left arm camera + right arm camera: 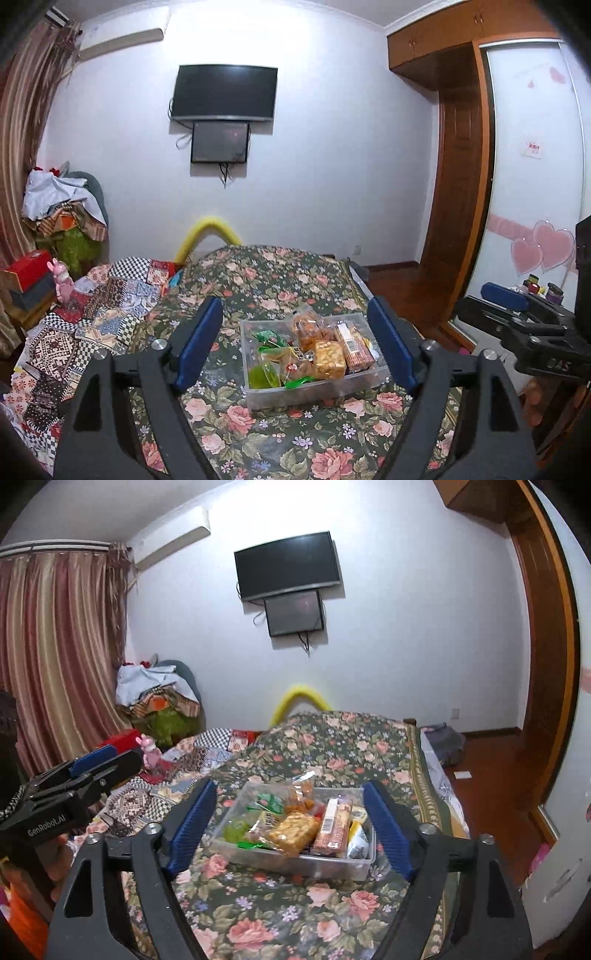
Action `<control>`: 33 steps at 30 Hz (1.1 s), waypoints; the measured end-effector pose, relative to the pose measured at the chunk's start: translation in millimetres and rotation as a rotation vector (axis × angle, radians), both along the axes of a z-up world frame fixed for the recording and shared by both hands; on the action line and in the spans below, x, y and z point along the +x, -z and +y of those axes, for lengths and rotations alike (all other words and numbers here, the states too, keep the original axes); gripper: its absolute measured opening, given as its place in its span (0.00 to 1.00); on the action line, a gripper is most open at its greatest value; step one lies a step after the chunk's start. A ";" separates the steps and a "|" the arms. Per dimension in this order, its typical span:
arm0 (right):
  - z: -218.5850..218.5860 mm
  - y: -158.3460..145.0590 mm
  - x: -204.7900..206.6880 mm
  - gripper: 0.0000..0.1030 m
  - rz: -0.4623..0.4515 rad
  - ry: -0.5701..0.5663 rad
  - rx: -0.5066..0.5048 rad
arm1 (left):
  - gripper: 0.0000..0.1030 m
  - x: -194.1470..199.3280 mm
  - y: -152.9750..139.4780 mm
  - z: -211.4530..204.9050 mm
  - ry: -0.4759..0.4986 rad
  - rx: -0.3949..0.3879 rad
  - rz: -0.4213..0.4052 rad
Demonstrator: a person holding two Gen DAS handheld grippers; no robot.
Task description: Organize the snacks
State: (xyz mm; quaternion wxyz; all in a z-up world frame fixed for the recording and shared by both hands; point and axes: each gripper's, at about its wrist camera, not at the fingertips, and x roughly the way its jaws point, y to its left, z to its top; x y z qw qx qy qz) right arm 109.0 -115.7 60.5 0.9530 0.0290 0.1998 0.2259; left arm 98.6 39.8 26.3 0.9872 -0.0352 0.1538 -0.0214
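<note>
Jaws apart, snack bin (295, 397) beyond

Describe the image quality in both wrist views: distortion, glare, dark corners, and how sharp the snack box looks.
Left wrist view: strong fisheye bending of the wardrobe, black corners, wall washed out above the TV, clear box fairly sharp. Right wrist view: curtain and door frame bowed, dark corners, bright wall, snacks legible but slightly soft.
</note>
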 end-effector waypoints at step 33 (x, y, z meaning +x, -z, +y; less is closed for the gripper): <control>-1.2 1.5 -34.3 1.00 -0.050 0.057 -0.018 | 1.00 -36.4 3.3 -12.0 0.006 0.020 -0.048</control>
